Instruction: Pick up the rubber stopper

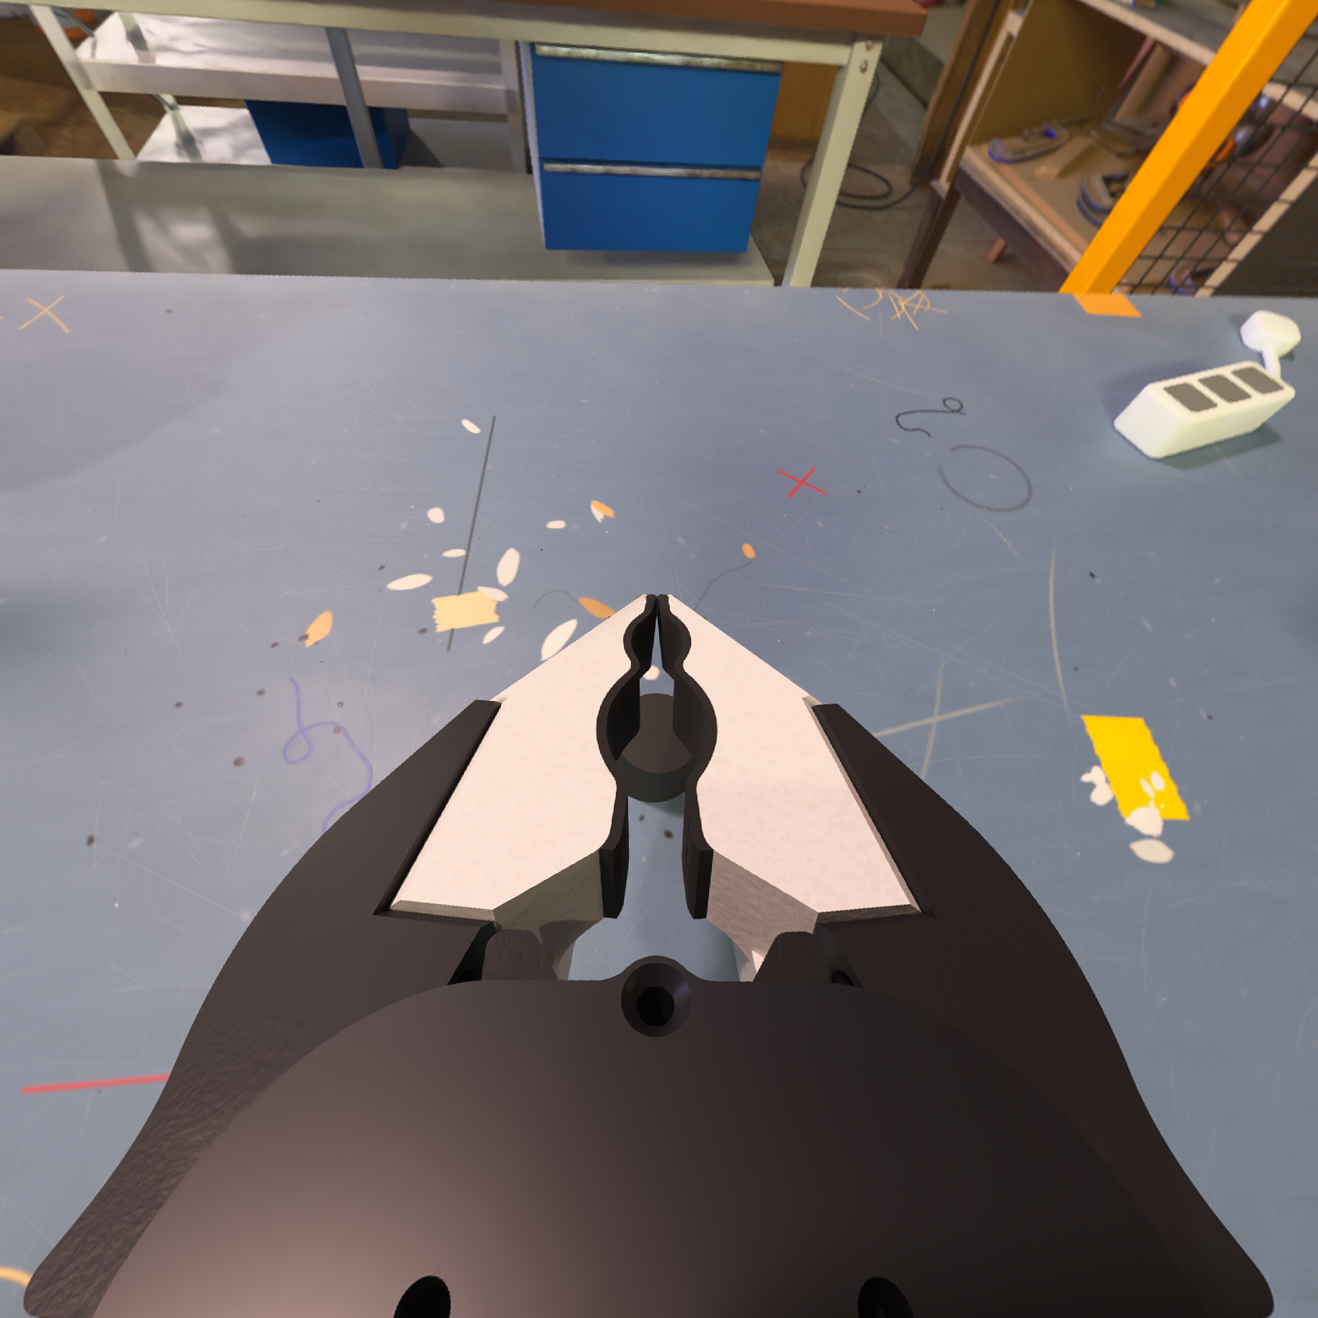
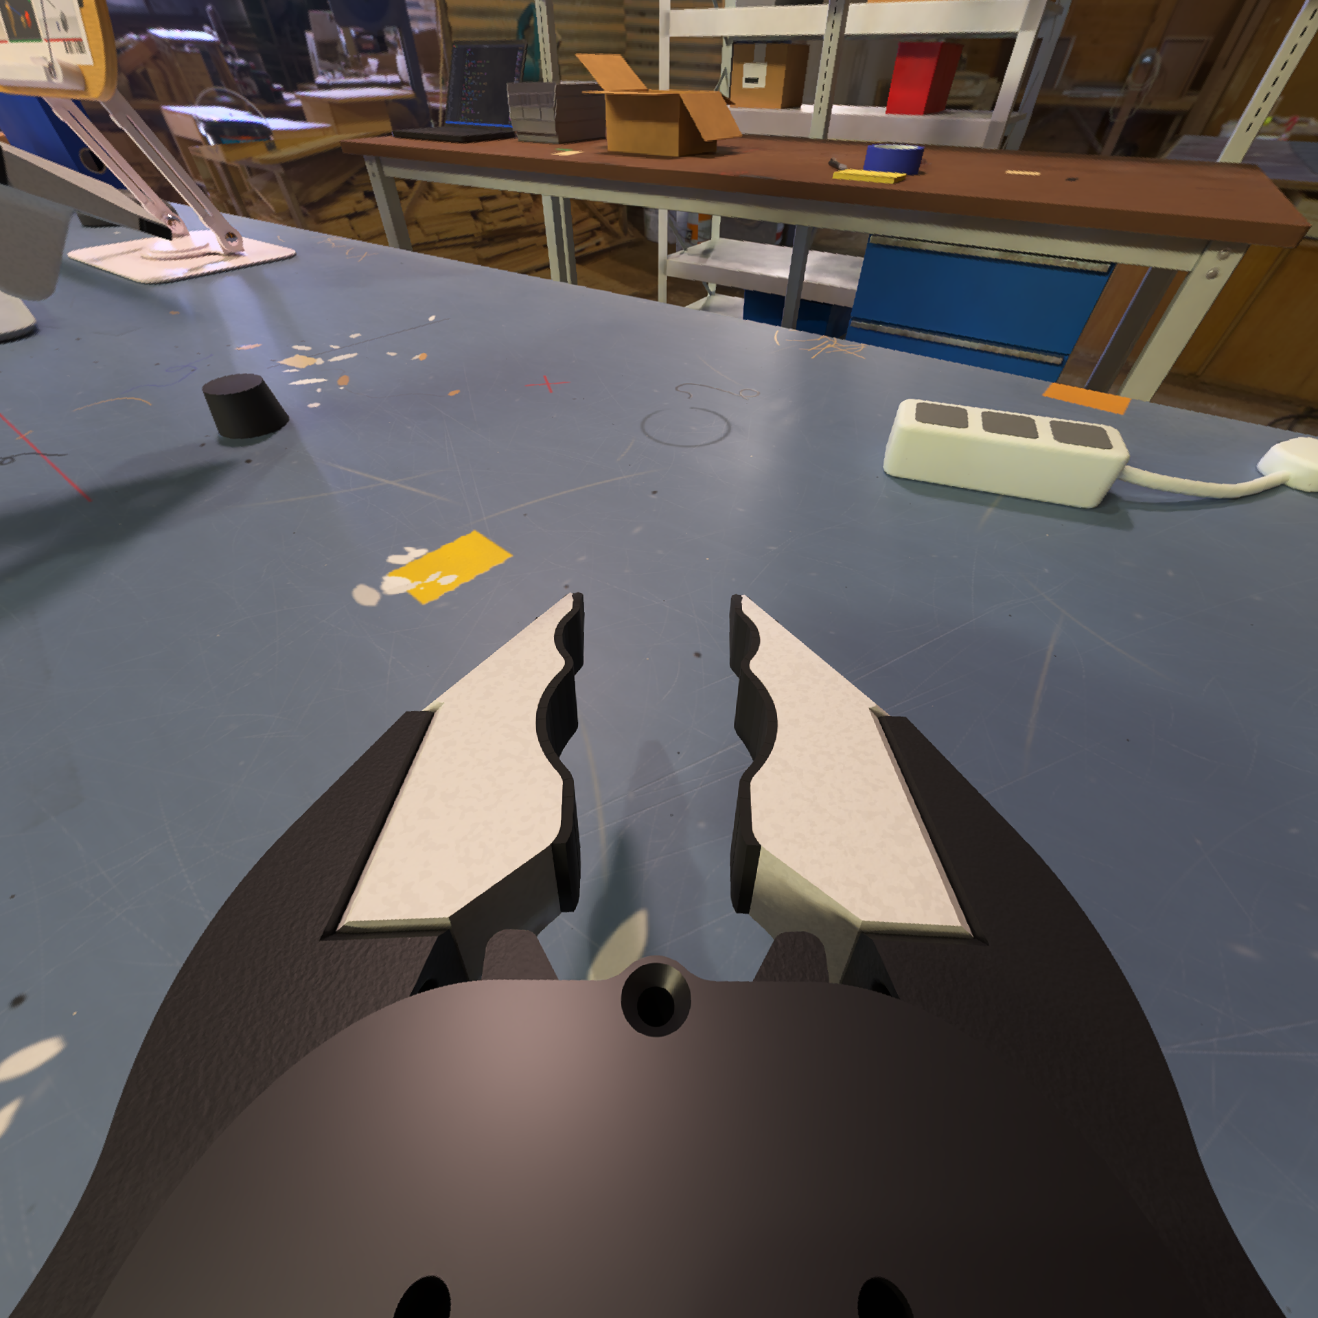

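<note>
Upright, rubber stopper (image 2: 242, 405) stands narrow end up on table (image 2: 713, 570).

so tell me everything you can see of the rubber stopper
The rubber stopper is a small, matt black plug shaped like a cut-off cone, with one flat round end facing up. In the right wrist view it stands on the scratched blue-grey table beside pale paint flecks, and only the table touches it. In the left wrist view it shows only partly, through the round gap in the nearly closed jaws of the left gripper. Contact there cannot be told.
</note>
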